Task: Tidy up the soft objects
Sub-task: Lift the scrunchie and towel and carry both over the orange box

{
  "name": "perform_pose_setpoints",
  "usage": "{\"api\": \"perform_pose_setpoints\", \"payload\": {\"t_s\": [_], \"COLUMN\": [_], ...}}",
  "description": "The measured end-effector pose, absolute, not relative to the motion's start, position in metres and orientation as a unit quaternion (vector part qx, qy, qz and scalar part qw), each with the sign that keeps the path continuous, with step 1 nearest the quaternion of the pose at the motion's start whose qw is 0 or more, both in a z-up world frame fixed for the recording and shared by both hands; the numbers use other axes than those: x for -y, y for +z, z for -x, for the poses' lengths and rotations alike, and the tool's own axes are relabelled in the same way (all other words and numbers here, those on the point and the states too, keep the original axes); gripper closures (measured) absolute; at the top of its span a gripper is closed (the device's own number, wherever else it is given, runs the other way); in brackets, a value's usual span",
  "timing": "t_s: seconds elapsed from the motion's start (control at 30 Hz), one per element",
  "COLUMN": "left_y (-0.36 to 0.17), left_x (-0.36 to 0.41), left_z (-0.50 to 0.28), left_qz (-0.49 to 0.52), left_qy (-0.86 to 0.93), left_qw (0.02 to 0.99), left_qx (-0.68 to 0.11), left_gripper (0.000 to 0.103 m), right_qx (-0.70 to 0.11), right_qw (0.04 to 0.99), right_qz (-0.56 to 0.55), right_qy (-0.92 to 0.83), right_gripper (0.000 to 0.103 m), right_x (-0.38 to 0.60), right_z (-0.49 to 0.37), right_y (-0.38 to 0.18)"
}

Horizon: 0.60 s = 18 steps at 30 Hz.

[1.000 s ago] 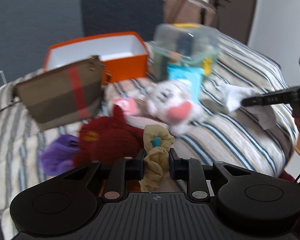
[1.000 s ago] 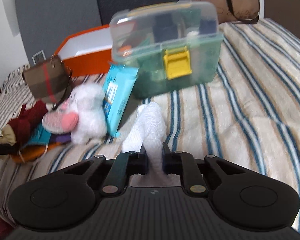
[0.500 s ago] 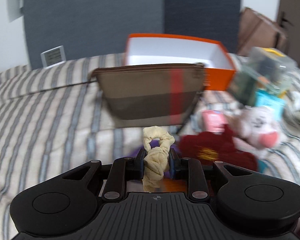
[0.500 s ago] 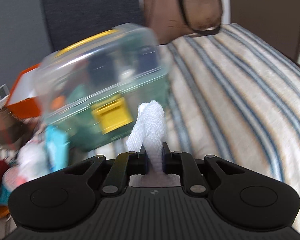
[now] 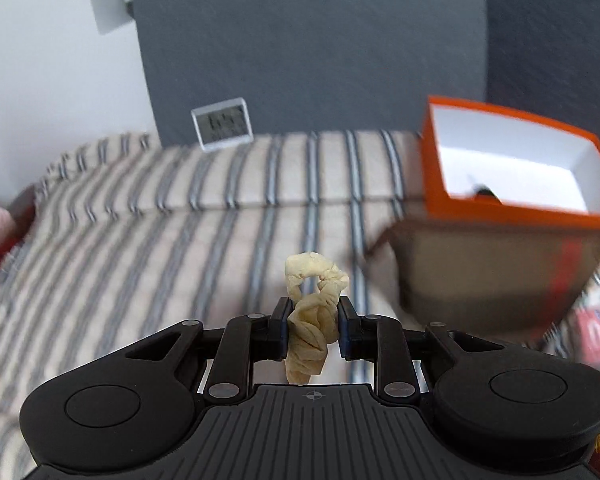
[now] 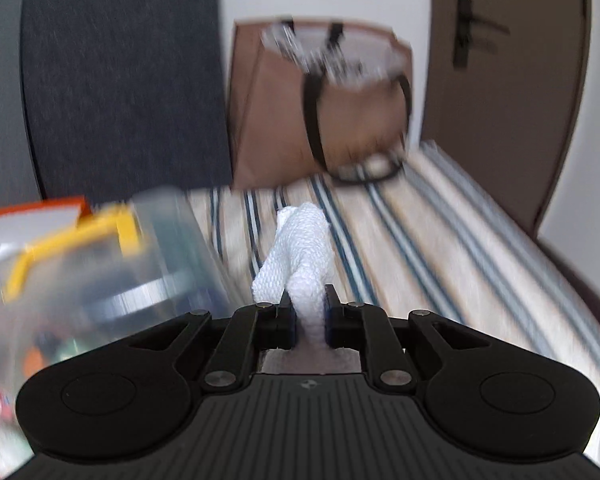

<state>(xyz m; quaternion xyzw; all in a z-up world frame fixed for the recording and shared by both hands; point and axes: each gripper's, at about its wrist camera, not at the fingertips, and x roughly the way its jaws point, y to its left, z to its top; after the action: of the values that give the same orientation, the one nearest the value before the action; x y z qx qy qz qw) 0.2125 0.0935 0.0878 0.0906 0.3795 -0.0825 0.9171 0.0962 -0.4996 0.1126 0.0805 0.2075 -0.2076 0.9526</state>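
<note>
My left gripper (image 5: 313,322) is shut on a beige fabric scrunchie (image 5: 312,316), whose loop sticks up past the fingertips above the striped bed (image 5: 140,248). An open orange box (image 5: 512,172) with a white inside stands at the right of the left wrist view. A brown pouch (image 5: 484,276) with a red stripe leans in front of the box. My right gripper (image 6: 309,318) is shut on a white knitted cloth (image 6: 300,256), held over the striped blanket (image 6: 440,248). A clear plastic case (image 6: 96,276) with a yellow handle is blurred at the left.
A small digital clock (image 5: 222,123) stands against the dark grey headboard (image 5: 308,48). A brown tote bag (image 6: 320,100) with black straps sits at the bed's far end, beside a brown door (image 6: 504,80). Something red (image 5: 592,328) lies blurred at the right edge.
Both views swung quickly. The left gripper swept left with the scrunchie, away from the plush toys toward the bed's bare side. The right gripper rose and turned right with the white cloth, past the plastic case.
</note>
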Motion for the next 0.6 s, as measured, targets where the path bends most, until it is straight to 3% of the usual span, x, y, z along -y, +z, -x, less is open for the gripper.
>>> {"api": "perform_pose_setpoints", "payload": {"t_s": [0.37,0.6], "left_y": [0.155,0.151], "left_x": [-0.009,0.084], "left_z": [-0.287,-0.313], "left_qz": [-0.099,-0.085], "left_qy": [-0.149,-0.214], "left_qw": [0.931,0.914], "left_qx": [-0.318,-0.334], "left_gripper": [0.032,0.032], "right_qx": [-0.152,-0.180], "right_qw": [0.988,0.980], "right_qz": [-0.020,0.020], "right_qy": [-0.033,0.079], "right_gripper": [0.087,0.087], "right_x": [0.390,0.280], "right_z": [-0.175,-0.242], "right_y": [0.199,0.188]}}
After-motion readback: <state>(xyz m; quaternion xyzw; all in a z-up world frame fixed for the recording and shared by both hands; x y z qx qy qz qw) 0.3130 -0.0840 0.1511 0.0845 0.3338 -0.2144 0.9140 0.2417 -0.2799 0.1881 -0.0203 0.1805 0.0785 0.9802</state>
